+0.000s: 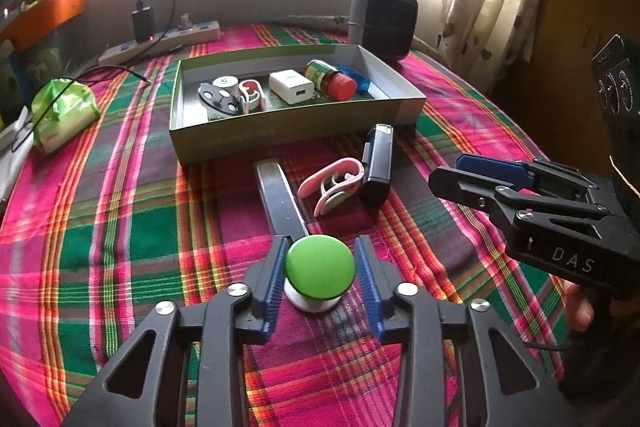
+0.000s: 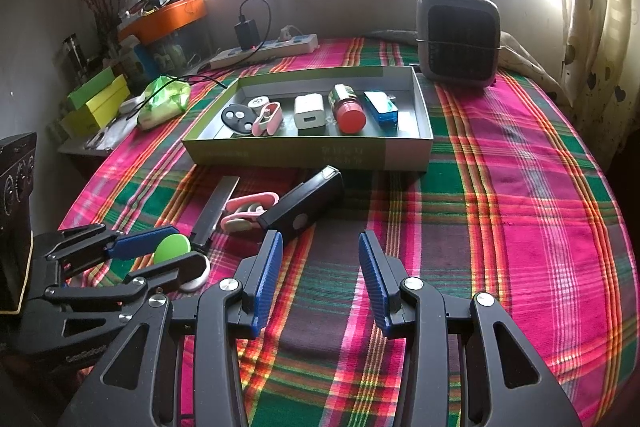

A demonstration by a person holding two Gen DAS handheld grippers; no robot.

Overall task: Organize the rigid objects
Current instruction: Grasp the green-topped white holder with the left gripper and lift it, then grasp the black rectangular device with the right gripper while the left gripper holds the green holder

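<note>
Green-capped knob (image 1: 320, 271) is bracketed by the left gripper (image 1: 321, 277) on the plaid cloth, well in front of the sorting box (image 1: 296, 141).

Left jaws are seen closing round the cap, right pad not yet touching; a square, centred squeeze is advised before lifting. Right of it, the right gripper (image 2: 321, 279) is held open and empty.

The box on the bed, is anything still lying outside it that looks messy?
Yes. In front of the box, a pink clip, a black case and a flat dark bar lie jumbled and touching on the cloth. A green-topped knob sits between the left gripper's fingers.
</note>
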